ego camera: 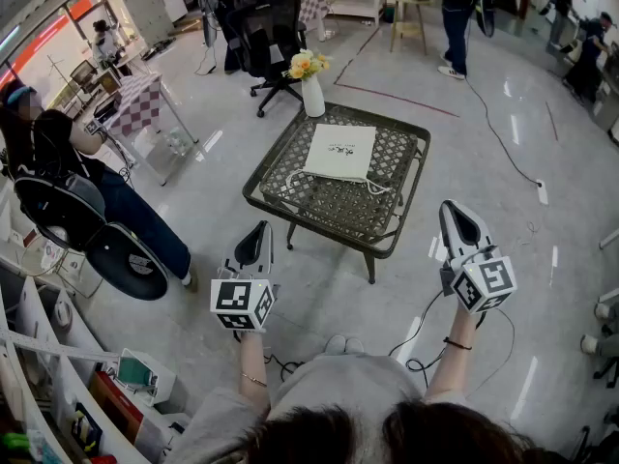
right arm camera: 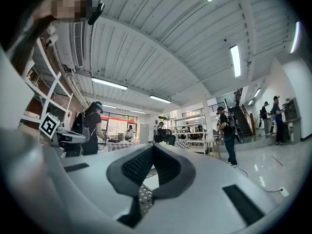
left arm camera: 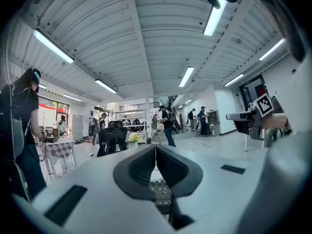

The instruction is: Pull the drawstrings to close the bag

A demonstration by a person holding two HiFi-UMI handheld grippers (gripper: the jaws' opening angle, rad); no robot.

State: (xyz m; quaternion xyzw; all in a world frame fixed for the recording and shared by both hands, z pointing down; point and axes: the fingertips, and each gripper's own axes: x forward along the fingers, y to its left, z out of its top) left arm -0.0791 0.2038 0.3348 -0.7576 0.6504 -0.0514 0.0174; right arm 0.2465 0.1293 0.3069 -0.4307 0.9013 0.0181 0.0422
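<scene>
A flat white drawstring bag lies on the dark lattice table, with its white cords trailing toward the near right side. My left gripper is held level in the air short of the table's near left edge, jaws shut with nothing between them. My right gripper hovers level off the table's near right corner, also shut and empty. In the left gripper view the closed jaws point over the table; the right gripper view shows its closed jaws likewise.
A white vase with yellow flowers stands on the floor behind the table, with a black office chair beyond it. A seated person is at the left beside shelving. Cables run across the floor at right.
</scene>
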